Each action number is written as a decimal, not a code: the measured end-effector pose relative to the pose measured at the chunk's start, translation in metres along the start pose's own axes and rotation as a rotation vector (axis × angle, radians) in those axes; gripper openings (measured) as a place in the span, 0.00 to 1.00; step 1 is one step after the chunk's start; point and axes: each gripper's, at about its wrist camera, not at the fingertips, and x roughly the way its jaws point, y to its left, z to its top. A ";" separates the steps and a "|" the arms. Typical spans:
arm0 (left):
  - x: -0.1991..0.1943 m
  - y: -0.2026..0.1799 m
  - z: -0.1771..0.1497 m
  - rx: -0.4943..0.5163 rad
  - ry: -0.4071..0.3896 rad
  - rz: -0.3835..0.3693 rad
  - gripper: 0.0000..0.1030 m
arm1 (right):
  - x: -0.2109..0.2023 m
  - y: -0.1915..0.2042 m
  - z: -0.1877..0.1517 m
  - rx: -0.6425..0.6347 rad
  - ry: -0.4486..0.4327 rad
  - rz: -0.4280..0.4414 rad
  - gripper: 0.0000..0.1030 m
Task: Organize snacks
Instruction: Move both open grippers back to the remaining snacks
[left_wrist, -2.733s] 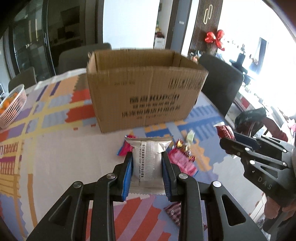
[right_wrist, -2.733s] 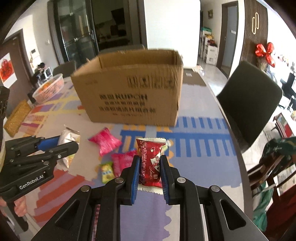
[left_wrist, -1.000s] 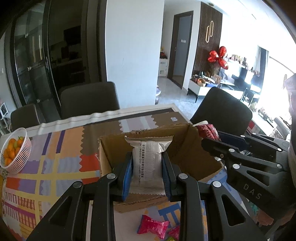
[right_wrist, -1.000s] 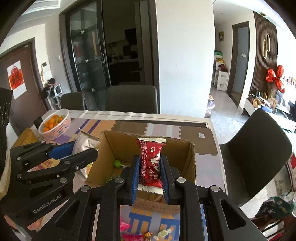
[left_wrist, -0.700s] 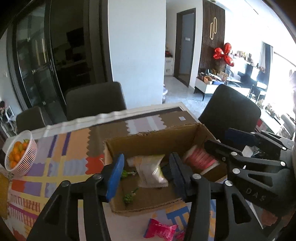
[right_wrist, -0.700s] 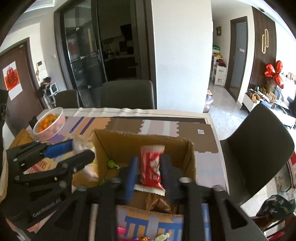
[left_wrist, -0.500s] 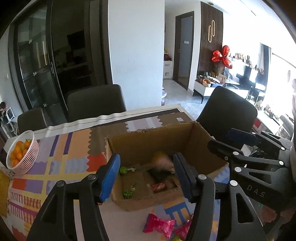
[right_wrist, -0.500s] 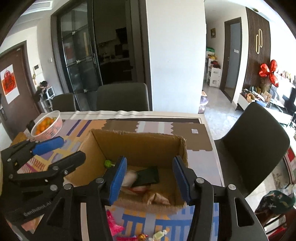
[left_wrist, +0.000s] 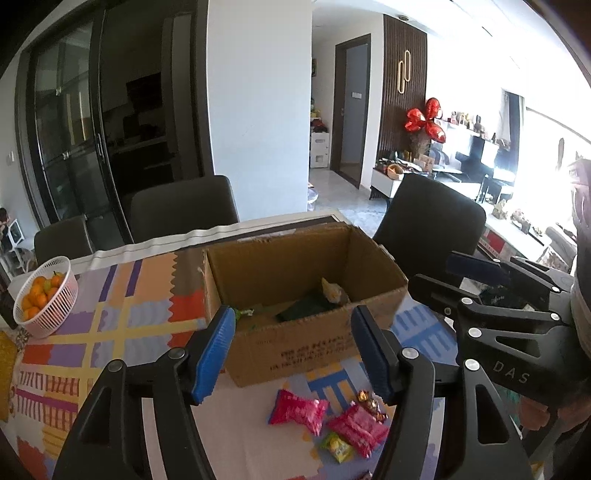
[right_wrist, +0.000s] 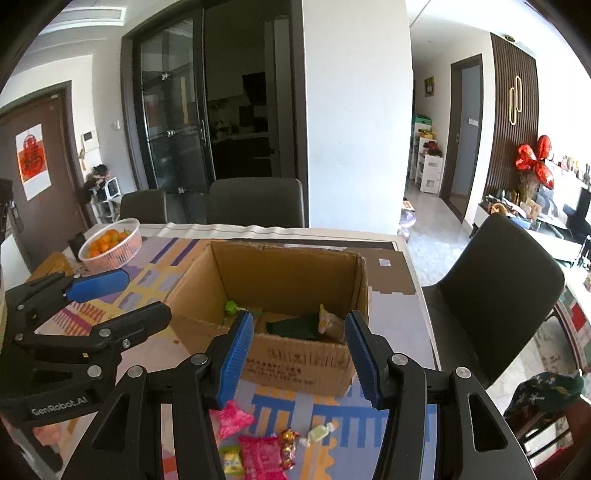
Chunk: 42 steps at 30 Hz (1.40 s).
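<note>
cardboard box (right_wrist: 295, 363) sits upright, open top upward, long axis left-right.

Left claw (left_wrist: 291, 349): matte black plastic frame with triangular cut-outs, silver screw heads at the joints, ribbed blue pads lining both fingers. Right claw (right_wrist: 299, 356) is built alike, black with blue ribbed pads. "DAS" is printed in grey on the side of the right claw's body; "GenRobot.AI" is printed in white on the left claw's side.
</note>
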 end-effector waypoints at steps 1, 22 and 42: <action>-0.002 -0.001 -0.003 0.001 0.000 0.000 0.63 | -0.003 0.001 -0.003 -0.003 -0.001 0.002 0.51; 0.004 -0.017 -0.093 -0.026 0.132 -0.013 0.63 | -0.006 0.001 -0.084 -0.004 0.118 0.000 0.51; 0.073 0.007 -0.127 -0.011 0.244 -0.074 0.64 | 0.051 0.010 -0.135 0.042 0.276 -0.019 0.51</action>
